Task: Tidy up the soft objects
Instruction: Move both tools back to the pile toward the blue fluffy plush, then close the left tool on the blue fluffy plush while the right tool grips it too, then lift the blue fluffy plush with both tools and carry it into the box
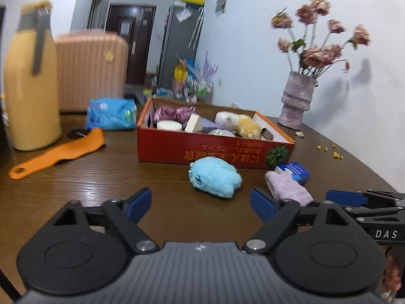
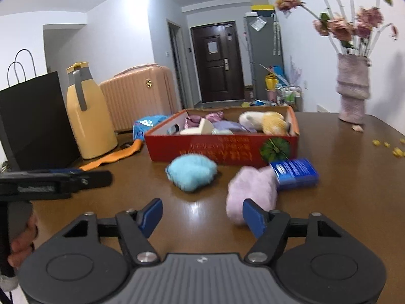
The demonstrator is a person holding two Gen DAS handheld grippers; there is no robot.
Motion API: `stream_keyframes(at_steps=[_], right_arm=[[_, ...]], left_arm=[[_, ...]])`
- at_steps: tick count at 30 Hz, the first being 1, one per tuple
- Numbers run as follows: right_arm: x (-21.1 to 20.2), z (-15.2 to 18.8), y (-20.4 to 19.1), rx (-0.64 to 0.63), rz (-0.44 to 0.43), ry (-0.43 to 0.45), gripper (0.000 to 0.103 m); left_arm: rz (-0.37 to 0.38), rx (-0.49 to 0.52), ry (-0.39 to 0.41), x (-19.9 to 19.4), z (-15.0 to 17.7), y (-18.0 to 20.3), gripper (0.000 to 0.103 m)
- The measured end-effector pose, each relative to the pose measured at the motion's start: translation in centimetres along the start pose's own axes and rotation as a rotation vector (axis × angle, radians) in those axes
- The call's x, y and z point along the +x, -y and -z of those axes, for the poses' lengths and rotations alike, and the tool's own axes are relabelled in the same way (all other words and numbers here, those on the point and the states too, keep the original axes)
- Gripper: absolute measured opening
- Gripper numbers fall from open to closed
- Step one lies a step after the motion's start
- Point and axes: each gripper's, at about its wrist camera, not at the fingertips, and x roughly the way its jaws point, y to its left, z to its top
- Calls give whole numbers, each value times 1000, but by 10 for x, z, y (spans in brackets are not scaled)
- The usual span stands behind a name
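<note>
The red box (image 1: pixel 162 149) already holds several soft things. Two wait on the table (image 1: pixel 88 190) in front of it: a blue fluffy toy (image 1: pixel 215 176) and a purple one (image 2: pixel 251 191). The left gripper (image 1: pixel 201 204) and right gripper (image 2: pixel 202 216) are both open and hold nothing.

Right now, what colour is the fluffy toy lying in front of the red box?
Light blue. The fluffy toy shows best in the left wrist view.

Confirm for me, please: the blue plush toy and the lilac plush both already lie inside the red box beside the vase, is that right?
Not quite. The blue plush toy and the lilac plush lie on the table in front of the red box, not inside it, as both wrist views show. The vase does stand beside the box.
</note>
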Motion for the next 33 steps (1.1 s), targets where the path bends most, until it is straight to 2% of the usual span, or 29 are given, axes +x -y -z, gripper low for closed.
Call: stream_keyframes(at_steps=[4, 8, 14, 19, 21, 24, 27, 33], right_arm=[[53, -29, 16, 41, -24, -42, 56], [106, -56, 29, 52, -76, -96, 54], [171, -67, 41, 93, -138, -198, 52], [189, -63, 43, 105, -181, -227, 45], [186, -63, 43, 111, -199, -234, 35], [181, -60, 39, 103, -220, -249, 31], [182, -54, 37, 109, -229, -256, 31], [186, -50, 46, 171, -259, -251, 31]], left_arm=[[34, -66, -79, 49, -18, -14, 72], [76, -108, -137, 91, -28, -20, 71], [98, -131, -201, 134, -26, -20, 64], [158, -159, -211, 141, -22, -25, 53], [135, -166, -198, 137, -23, -31, 53], [72, -190, -175, 130, -22, -40, 53], [75, -234, -180, 127, -19, -42, 53], [110, -256, -173, 136, -19, -42, 53]])
